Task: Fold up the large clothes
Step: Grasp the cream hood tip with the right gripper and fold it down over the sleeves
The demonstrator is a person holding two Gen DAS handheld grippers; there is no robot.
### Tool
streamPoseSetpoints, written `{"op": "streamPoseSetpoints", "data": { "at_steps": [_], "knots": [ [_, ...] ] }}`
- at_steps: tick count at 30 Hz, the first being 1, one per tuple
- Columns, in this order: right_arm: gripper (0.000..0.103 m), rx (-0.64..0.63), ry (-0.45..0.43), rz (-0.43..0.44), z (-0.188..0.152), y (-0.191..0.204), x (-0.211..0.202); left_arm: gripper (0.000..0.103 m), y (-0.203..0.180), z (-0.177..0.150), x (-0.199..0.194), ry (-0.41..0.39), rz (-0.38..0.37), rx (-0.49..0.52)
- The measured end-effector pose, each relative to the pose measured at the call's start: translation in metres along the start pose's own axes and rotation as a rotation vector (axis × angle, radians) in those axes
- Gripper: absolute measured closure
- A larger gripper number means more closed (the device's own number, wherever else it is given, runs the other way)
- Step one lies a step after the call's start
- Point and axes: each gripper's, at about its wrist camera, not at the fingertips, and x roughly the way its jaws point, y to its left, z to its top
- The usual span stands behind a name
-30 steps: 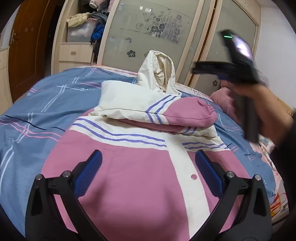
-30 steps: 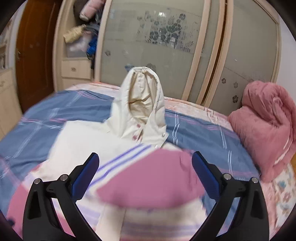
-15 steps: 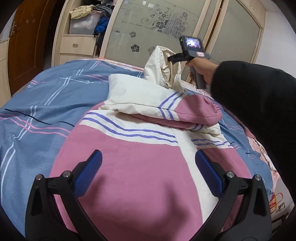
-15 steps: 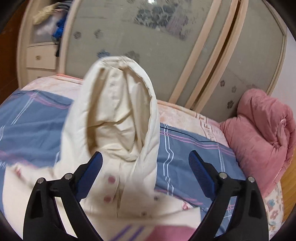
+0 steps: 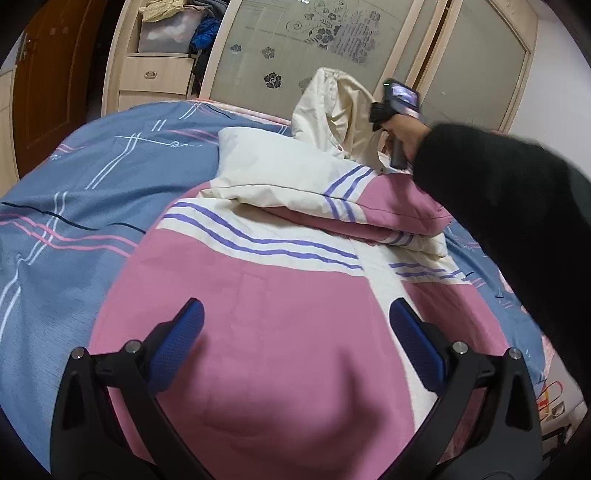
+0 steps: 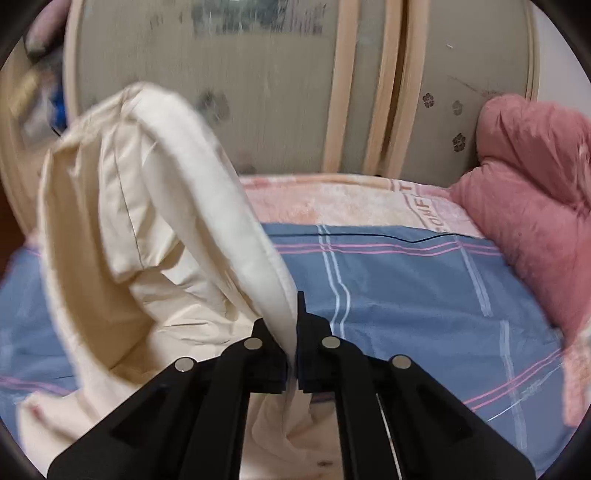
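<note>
The pink-and-cream jacket (image 5: 280, 295) lies mid-bed (image 5: 81, 206), sleeves folded across its chest, hood (image 6: 177, 206) standing toward the far edge by the wardrobe (image 5: 332, 48). The right gripper (image 6: 296, 325) has just clamped the hood's rim. The left gripper (image 5: 295, 343) hovers released over the hem. A wardrobe shelf holds a bin (image 5: 166, 33) of clothes.

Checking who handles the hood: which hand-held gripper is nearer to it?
Right. The right hand-held gripper is clamped on the hood edge; the left hand-held gripper hovers open over the jacket's pink lower part.
</note>
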Motion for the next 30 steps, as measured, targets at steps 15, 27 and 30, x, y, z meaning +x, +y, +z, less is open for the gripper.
{"op": "streamPoseSetpoints", "data": {
  "at_steps": [15,27,30],
  "knots": [
    [0.077,-0.003,0.010,0.158,-0.179,-0.102,-0.074,0.002,-0.034,-0.008,0.004,0.015,-0.044,0.049],
    [0.001,0.386,-0.194,0.297,-0.279,-0.149,-0.246,0.002,-0.031,-0.014,-0.007,-0.008,-0.009,0.039],
    [0.001,0.464,-0.322,0.387,-0.326,-0.160,-0.290,0.002,-0.028,-0.016,-0.007,-0.012,-0.003,0.021]
  ]
}}
